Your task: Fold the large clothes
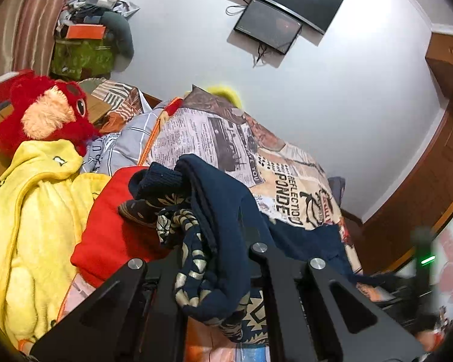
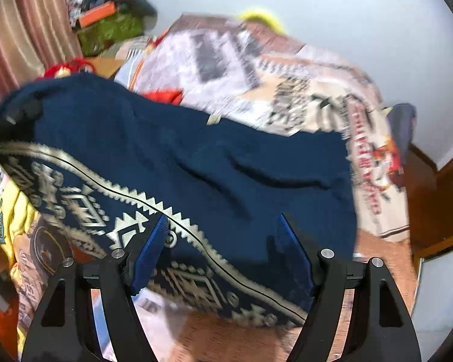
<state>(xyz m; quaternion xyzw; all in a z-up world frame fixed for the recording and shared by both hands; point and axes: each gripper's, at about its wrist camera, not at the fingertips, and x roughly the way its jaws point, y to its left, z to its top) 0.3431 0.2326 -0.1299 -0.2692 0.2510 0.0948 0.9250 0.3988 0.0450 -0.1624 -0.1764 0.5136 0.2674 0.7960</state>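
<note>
A navy sweater with a cream patterned band (image 2: pixel 196 163) lies spread on the bed in the right wrist view. My right gripper (image 2: pixel 223 226) is open just above its patterned band, blue pads (image 2: pixel 151 250) apart, nothing between them. In the left wrist view my left gripper (image 1: pixel 217 259) is shut on a bunched part of the same navy sweater (image 1: pixel 214 211), lifted, with its ribbed cuff drooping over the fingers. The left gripper also shows dimly at the far left of the right wrist view (image 2: pixel 18 114), holding the sweater's raised edge.
A newspaper-print quilt (image 1: pixel 256 150) covers the bed. A yellow fleece garment (image 1: pixel 30 211), a red garment (image 1: pixel 105 226) and a red plush toy (image 1: pixel 45 111) lie at the left. A cluttered pile (image 1: pixel 87 36) stands by the striped curtain. Wooden furniture (image 1: pixel 422 187) is at the right.
</note>
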